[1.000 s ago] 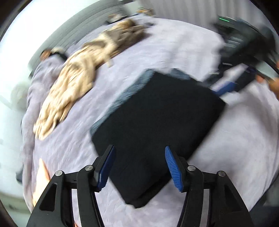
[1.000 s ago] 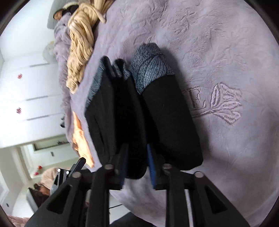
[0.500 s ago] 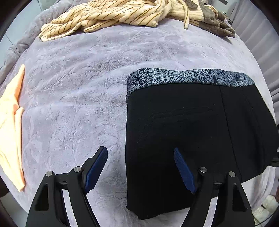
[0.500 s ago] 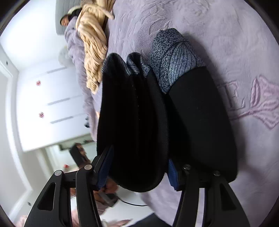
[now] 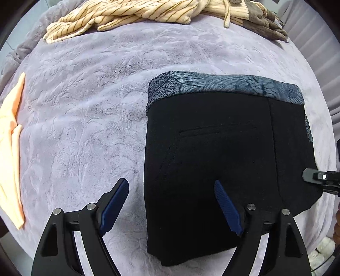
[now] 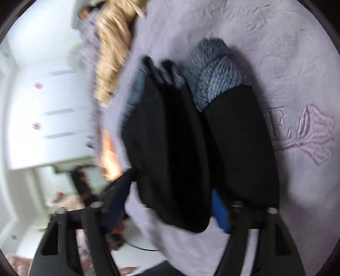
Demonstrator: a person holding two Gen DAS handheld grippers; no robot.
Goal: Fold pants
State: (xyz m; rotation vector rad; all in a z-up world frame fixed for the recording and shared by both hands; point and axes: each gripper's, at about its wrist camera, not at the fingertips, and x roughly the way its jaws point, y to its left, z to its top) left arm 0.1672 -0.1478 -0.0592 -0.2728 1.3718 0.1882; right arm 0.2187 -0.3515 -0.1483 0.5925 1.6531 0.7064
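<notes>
Folded pants (image 5: pixel 223 161) lie near the blanket's (image 5: pixel 85 106) right edge, waistband toward the far edge.
Your left gripper (image 5: pixel 172 203) hovers wide open, straddling the pants' left edge, gripping nothing. Your right gripper (image 6: pixel 170 203) looks spread around the folded stack, jaws just closing, but blur hides any contact. Risk: pinching only some layers drags the fold apart.

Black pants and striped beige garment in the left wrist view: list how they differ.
The black pants lie folded flat in a neat rectangle; the striped beige garment is a crumpled heap. The black pants are dark with a blue-grey patterned waistband; the striped beige garment is pale with thin lines. Both rest on the lilac blanket.
</notes>
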